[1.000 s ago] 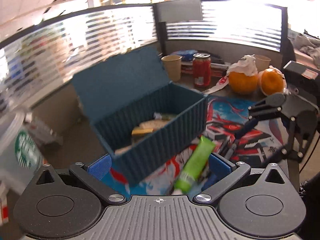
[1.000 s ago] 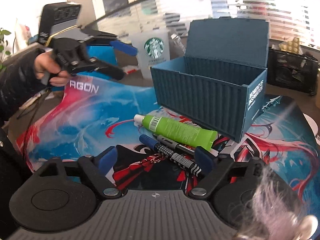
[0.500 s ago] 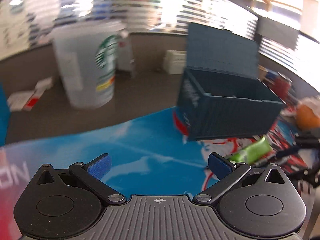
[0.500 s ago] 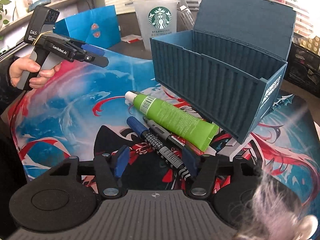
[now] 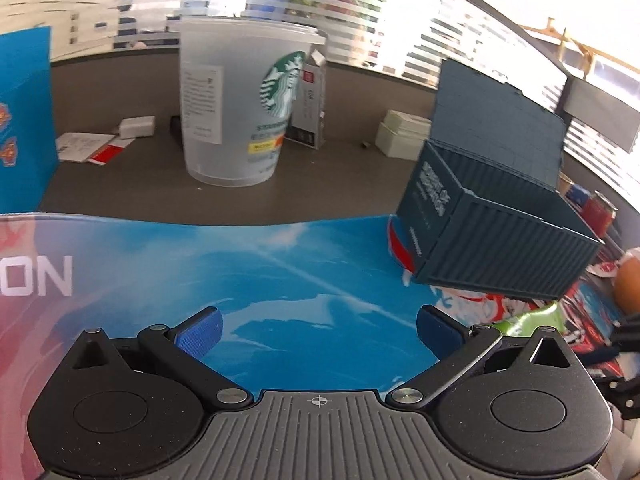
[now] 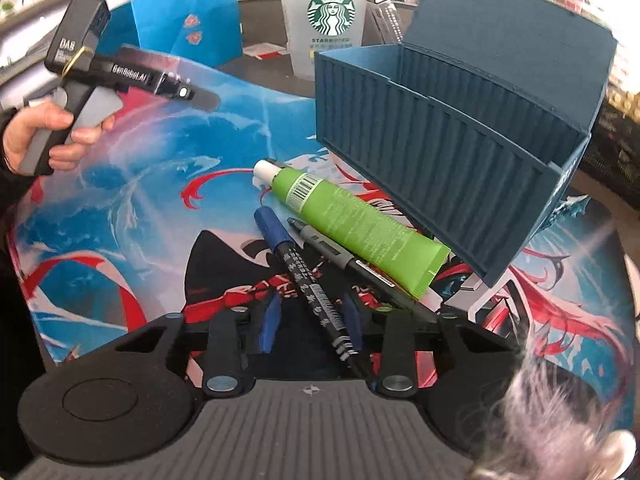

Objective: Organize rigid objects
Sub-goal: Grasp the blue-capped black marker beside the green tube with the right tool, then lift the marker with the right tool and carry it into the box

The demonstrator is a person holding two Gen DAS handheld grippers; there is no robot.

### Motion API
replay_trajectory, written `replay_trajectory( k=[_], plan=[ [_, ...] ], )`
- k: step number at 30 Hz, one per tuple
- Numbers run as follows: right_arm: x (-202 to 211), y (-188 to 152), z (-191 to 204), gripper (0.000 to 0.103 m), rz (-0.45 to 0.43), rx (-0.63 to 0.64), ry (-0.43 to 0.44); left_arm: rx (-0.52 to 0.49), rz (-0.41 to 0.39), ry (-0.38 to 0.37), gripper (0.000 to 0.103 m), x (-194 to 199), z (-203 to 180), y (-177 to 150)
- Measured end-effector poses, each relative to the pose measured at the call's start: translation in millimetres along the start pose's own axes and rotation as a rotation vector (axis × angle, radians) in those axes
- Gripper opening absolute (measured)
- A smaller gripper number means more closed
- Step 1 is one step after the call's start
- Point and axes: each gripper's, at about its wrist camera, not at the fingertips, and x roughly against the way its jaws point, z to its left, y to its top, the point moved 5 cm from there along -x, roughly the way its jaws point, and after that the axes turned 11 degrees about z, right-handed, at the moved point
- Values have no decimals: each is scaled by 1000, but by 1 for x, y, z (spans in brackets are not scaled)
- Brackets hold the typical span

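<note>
I count two pens (image 6: pixel 308 276) (image 6: pixel 344 258), one green tube (image 6: pixel 352 226), one open blue container box (image 6: pixel 452 160), and one plastic cup (image 6: pixel 328 24).

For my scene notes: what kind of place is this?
Probably an office desk: a printed desk mat, a Starbucks cup, pens on the mat, and window blinds behind.
</note>
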Motion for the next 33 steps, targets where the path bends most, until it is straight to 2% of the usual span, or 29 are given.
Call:
replay_trajectory(
  k=[3,11,33],
  plan=[
    [0,2,11,14,20,27,-20,18,1,33,103,-2,5,-3],
    [4,7,28,12,56,53,-47,67,22,47,103,-8,14,-11],
    [61,46,50,12,18,136,-143,71,-16,86,103,-9,14,-20]
  ],
)
